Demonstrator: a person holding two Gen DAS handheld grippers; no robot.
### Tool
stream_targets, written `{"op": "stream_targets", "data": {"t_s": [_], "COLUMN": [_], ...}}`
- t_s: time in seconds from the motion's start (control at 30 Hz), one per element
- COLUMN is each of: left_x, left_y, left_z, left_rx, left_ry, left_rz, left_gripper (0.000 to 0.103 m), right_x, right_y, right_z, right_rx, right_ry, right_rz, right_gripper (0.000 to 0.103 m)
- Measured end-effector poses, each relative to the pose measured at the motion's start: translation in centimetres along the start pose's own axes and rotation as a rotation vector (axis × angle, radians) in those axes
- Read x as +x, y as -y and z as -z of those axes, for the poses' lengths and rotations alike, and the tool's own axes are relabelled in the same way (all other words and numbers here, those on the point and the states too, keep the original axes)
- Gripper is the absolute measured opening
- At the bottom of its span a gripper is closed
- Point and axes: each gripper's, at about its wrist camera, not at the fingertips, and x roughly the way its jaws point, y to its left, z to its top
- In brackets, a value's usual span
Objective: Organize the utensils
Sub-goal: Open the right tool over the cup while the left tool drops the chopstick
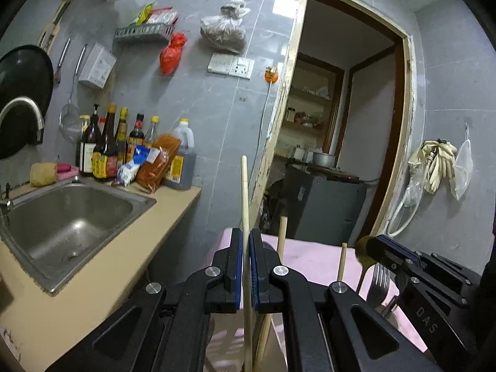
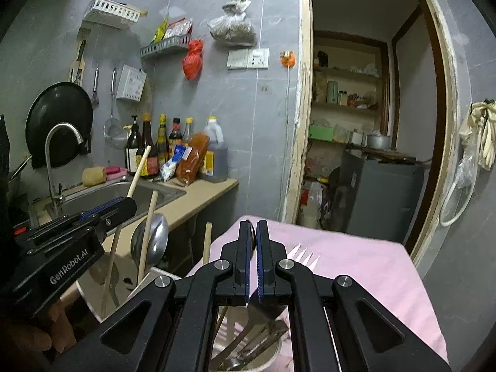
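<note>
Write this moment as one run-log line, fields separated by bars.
task: organize utensils | left gripper: shut on chopstick | right gripper: shut on spoon | fork: on pink cloth

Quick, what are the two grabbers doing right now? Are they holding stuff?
Left gripper: shut on a wooden chopstick.
Right gripper: shut on a spoon.

"DAS" on the right gripper (image 1: 365, 245) body, "GenRobot.AI" on the left gripper (image 2: 124, 204) body
</note>
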Motion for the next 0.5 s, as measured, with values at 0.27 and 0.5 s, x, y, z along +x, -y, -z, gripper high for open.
{"op": "stream_targets", "data": {"t_s": [0.27, 0.5], "left_x": [-0.7, -3.2], "left_y": [-1.0, -0.5], "left_z": [-0.2, -1.9], "left_rx": [-0.023, -0.069], "left_ry": [-0.131, -0.150], "left_rz": [-0.011, 0.005], "left_gripper": [0.006, 0.054], "right_x": [-1.5, -4.8], "right_y": [1.6, 4.6], "right_z": [0.2, -1.1], "right_rx": [0.090, 0.196], "right_ry": [-0.003, 0.034], "right_rz": [-0.025, 0.007], "right_gripper": [0.048, 0.073]}}
